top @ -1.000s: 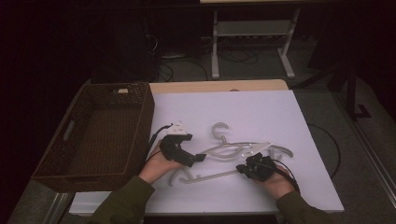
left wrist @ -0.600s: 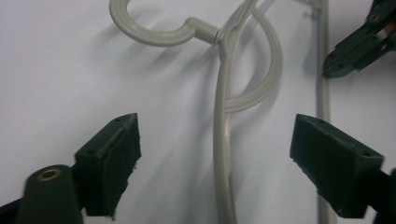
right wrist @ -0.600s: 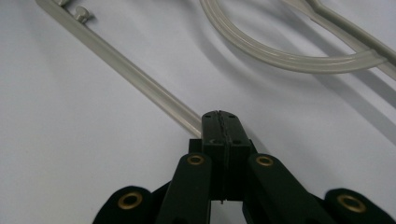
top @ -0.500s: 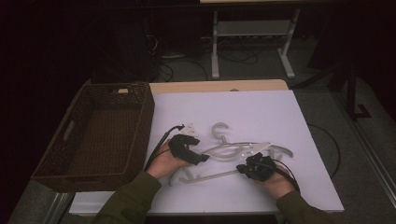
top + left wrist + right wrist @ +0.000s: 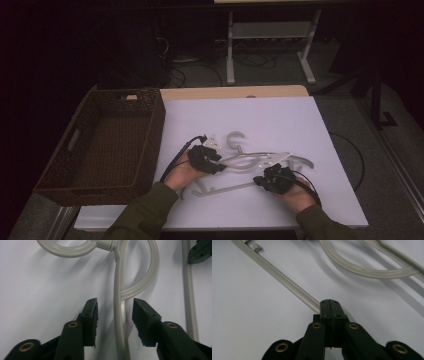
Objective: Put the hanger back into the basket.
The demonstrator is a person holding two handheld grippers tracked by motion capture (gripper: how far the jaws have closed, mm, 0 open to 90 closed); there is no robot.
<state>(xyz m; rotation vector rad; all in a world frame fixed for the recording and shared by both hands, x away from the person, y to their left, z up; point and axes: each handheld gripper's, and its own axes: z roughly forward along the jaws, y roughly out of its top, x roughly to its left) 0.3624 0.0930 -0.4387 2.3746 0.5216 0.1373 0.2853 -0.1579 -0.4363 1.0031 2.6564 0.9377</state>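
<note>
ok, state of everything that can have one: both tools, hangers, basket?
left tool: jaws have just been closing, pads astride a hanger arm, not yet pressing
right tool: shut, tips against a hanger bar
hangers: flat on the table, overlapping
basket: upright, nothing visible inside

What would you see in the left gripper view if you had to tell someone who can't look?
The left gripper has two black jaws, which have just been closing, either side of a pale grey plastic hanger's thin arm, not yet pressing it. The hanger's curved hook lies beyond on the white table.
</note>
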